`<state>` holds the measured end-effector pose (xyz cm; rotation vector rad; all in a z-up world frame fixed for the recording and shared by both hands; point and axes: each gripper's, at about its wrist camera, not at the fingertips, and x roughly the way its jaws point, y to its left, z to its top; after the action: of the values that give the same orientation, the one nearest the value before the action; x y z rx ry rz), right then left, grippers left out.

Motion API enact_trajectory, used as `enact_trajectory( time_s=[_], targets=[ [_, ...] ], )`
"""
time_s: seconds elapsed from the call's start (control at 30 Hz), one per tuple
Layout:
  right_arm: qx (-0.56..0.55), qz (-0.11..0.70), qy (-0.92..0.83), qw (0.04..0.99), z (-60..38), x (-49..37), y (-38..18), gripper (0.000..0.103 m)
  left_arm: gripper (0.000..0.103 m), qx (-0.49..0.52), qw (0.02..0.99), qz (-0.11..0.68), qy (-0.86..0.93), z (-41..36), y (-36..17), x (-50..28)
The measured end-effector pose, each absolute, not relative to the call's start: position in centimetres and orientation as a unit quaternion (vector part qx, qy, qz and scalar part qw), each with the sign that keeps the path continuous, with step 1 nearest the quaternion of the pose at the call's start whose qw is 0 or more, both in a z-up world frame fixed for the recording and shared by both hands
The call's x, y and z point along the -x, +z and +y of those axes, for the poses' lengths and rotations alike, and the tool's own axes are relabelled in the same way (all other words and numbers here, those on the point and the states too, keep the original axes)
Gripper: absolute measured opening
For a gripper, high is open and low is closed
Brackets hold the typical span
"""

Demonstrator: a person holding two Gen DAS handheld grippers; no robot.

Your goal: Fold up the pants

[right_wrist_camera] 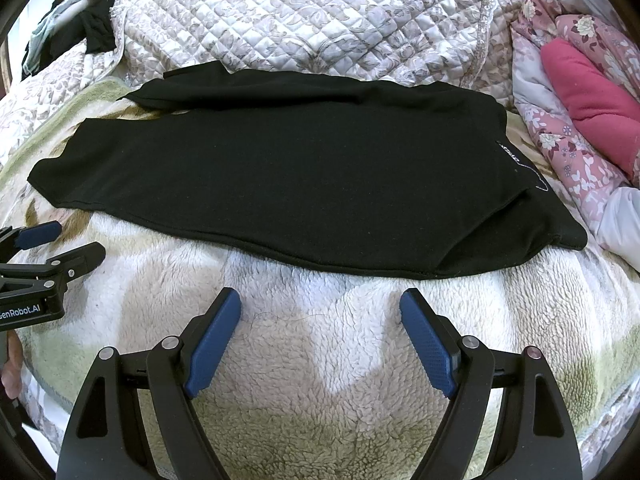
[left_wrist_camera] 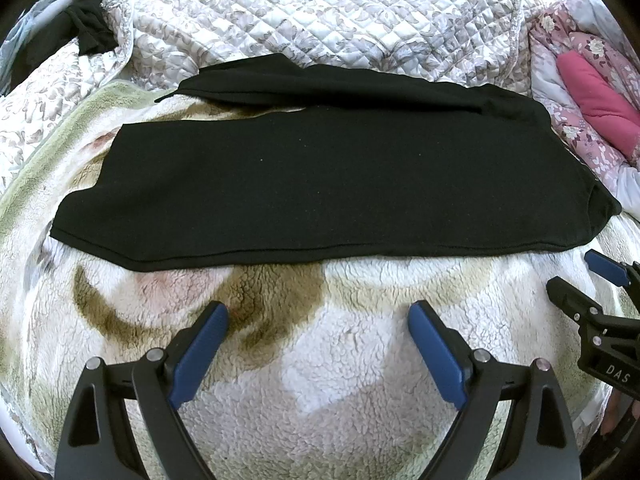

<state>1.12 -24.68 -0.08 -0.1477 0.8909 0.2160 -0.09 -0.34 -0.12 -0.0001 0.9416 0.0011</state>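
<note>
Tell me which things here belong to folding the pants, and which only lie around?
Belong to the job:
- pants, spread flat
- left gripper, open, empty
- right gripper, open, empty
- fleece blanket under the pants

Just lying about:
- quilt behind
- pink pillow at the right
- floral bedding around it
- dark clothes at the far left

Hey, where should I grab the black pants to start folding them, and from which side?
Grip the black pants at their near hem edge, coming in from the front. That edge lies flat and exposed on the fleece blanket, facing both the open left gripper and right gripper.
</note>
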Motion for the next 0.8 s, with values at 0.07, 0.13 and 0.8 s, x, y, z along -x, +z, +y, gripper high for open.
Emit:
enact_trajectory(
  time_s=[0.07,0.13,0.8],
  targets=[
    [0.071,0.429,0.104,0.894,-24.68,-1.11,-0.07,0.082,0.093,0.000,0.891,0.454,0.000,-0.37,-0.14,0.12],
    [0.071,0.429,0.105,0.894,-24.71,-1.09,-0.05,0.082,0.093,0.000,0.891,0.453,0.001,-0.34,-0.12,0.10],
    [0.071,0.428,0.105,0.895,-24.88,-1.02,-0.11,0.082,0.094,0.000,0.892,0.453,0.001,-0.32,-0.11,0.11]
  ],
)
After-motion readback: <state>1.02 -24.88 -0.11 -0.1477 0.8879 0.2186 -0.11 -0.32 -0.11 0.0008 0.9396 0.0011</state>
